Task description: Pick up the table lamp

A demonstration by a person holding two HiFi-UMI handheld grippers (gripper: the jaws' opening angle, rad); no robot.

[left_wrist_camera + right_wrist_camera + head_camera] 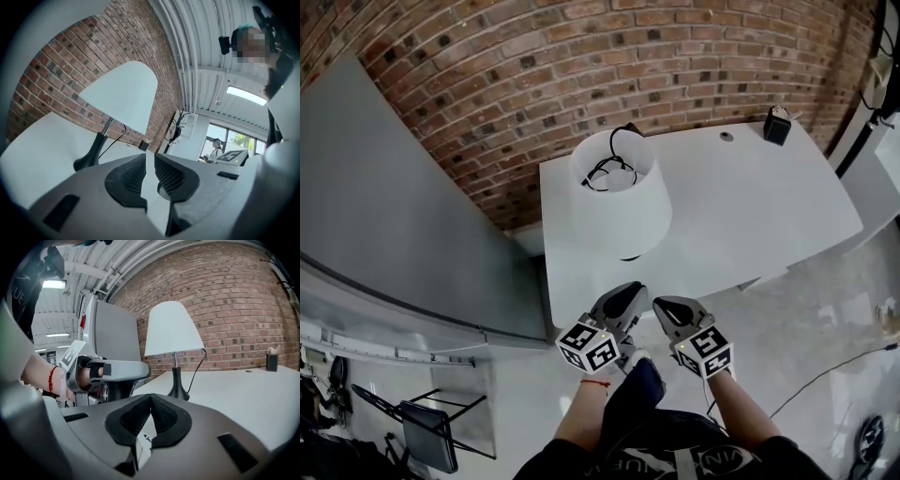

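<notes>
The table lamp stands on the white table point(769, 206) near its left front corner, with a white cone shade point(619, 192), a black foot point(89, 157) and a black cord. Both grippers hover side by side just off the table's front edge, short of the lamp and touching nothing. My left gripper point(628, 292) has a narrow gap between its jaws with nothing in it point(150, 157). My right gripper point(667, 309) is shut and empty point(150, 398). In the right gripper view the lamp point(172, 329) stands straight ahead, and the left gripper point(136, 371) shows at the left.
A brick wall point(581, 56) runs behind the table. A small black box point(777, 125) sits at the table's far right corner. A tall grey panel point(394, 216) stands left of the table. A folding chair point(422, 427) and a floor cable point(825, 375) lie below.
</notes>
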